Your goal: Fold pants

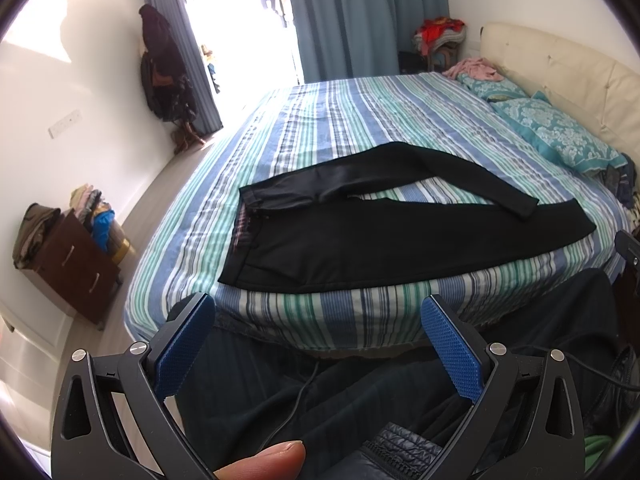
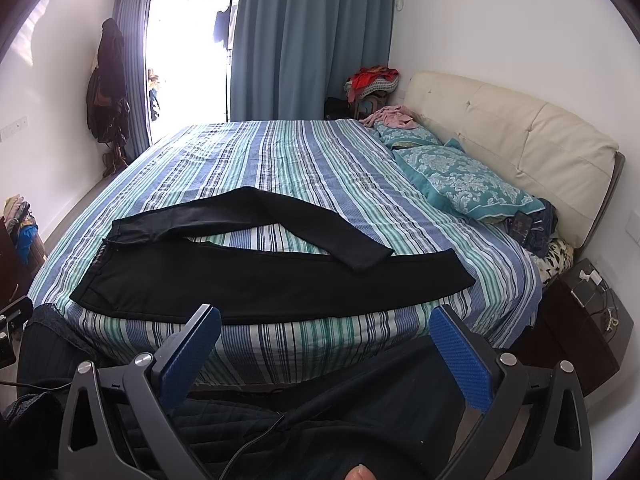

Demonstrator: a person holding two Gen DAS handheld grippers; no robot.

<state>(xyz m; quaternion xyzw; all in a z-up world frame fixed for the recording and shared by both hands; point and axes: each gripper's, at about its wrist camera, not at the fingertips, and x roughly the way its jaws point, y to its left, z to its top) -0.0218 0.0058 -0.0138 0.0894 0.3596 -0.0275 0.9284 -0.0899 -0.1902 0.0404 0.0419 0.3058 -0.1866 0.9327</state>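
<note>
Black pants [image 1: 360,240] [image 2: 260,280] lie spread on the striped bed [image 1: 340,120] [image 2: 280,152] near its front edge. The waistband is at the left and the legs run right. The far leg bends and its cuff crosses toward the near leg's end. My left gripper [image 1: 318,314] hangs open below the bed's front edge, short of the pants, with nothing between its blue pads [image 1: 452,348]. My right gripper [image 2: 326,324] is open too, held in front of the bed edge, apart from the cloth.
Teal patterned pillows [image 2: 460,180] and a cream headboard [image 2: 520,132] are at the right. A dark nightstand [image 2: 580,312] stands by the bed's right corner. A brown dresser [image 1: 68,264] with piled clothes is at the left. A person's dark clothing and a cable [image 1: 296,400] lie below the grippers.
</note>
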